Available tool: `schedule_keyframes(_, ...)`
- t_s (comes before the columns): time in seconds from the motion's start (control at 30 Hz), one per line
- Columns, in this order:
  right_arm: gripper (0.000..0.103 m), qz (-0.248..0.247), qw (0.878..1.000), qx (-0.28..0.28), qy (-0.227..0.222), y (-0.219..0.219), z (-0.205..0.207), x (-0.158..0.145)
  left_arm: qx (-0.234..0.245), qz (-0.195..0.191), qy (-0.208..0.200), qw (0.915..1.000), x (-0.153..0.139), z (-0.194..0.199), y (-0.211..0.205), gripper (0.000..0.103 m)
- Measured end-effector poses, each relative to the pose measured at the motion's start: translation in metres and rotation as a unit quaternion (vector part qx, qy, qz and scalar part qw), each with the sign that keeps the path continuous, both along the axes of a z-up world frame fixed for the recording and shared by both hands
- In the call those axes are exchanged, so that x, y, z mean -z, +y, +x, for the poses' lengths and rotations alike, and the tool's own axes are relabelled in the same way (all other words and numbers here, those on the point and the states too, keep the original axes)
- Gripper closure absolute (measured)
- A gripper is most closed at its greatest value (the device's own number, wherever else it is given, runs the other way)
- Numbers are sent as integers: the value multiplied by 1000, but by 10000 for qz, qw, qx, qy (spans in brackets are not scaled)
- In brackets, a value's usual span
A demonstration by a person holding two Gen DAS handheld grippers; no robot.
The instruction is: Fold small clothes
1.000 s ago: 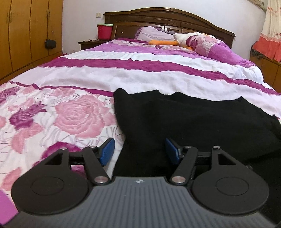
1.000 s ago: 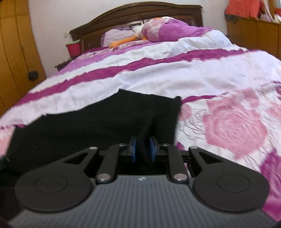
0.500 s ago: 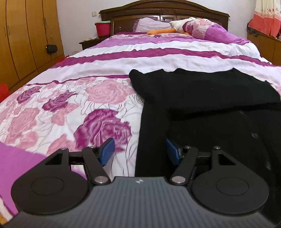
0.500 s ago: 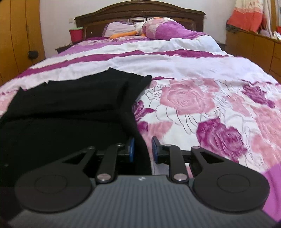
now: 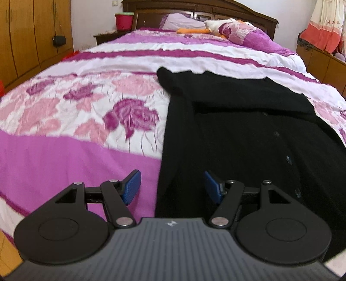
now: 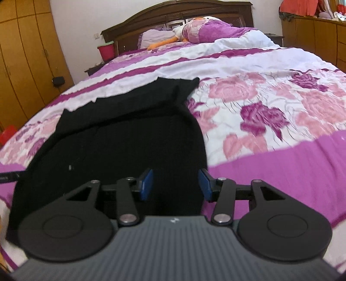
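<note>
**A:** Item one, the garment. Where is it lying?

**B:** The black garment (image 5: 248, 129) is lying spread on the bedspread (image 5: 75, 112), on the end of the bed farthest from the headboard (image 5: 216, 10). Its far part is sitting doubled over in a band running across, and small dark buttons are showing along its lower front in the left wrist view. In the right wrist view the same black garment (image 6: 121, 140) is filling the left half of the frame, with its right edge curving down toward the camera.

**B:** Item two, the left gripper (image 5: 172, 187). Its jaws are standing wide apart. The garment's left edge is passing between the blue pads (image 5: 132, 187), but neither pad is pressing on it.

**A:** And item three?

**B:** The right gripper (image 6: 176, 186). Its jaws are opening at this moment. The garment's right-hand edge is lying between the pads (image 6: 147, 186), and the pads are standing clear of the cloth, so nothing is being held.

**A:** Other entries, placed from the headboard?

**B:** A pillow (image 5: 181, 20) is resting just in front of it, a folded purple quilt (image 5: 248, 34) and an orange-and-white soft toy (image 5: 203, 29) beside that. A red bucket (image 5: 124, 20) is standing to its left. Wooden wardrobe doors (image 5: 28, 39) are lining the wall farther left.
</note>
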State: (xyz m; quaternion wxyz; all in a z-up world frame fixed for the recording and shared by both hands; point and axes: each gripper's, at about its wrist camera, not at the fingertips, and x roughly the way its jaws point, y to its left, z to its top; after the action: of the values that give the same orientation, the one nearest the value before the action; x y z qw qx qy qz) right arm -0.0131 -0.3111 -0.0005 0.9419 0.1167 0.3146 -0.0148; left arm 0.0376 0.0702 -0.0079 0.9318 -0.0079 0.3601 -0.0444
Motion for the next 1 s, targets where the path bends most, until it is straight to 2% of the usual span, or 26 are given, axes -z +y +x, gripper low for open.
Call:
schedule_keyframes(0.23,54,306,9994,66,179,-2,-28,16,94,-146,269,9995,14,-35,1,33)
schedule_keyframes(0.43,54,430,9985,-147,314,8,-41,25,218,-361,511,9978,24,-53,0,33)
schedule_keyframes(0.6,54,505,9971,-338,464,17,-44,36,378,-397,559,9969,30,-59,-5,33)
schedule_keyframes(0.83,52,507,9972,-357,412,21,-45,43,569,-522,623,9951,34,-59,-9,32)
schedule_keyframes(1.0,52,857,9931,-696,393,23,-46,40,837,-773,623,9915,35,-64,-10,32)
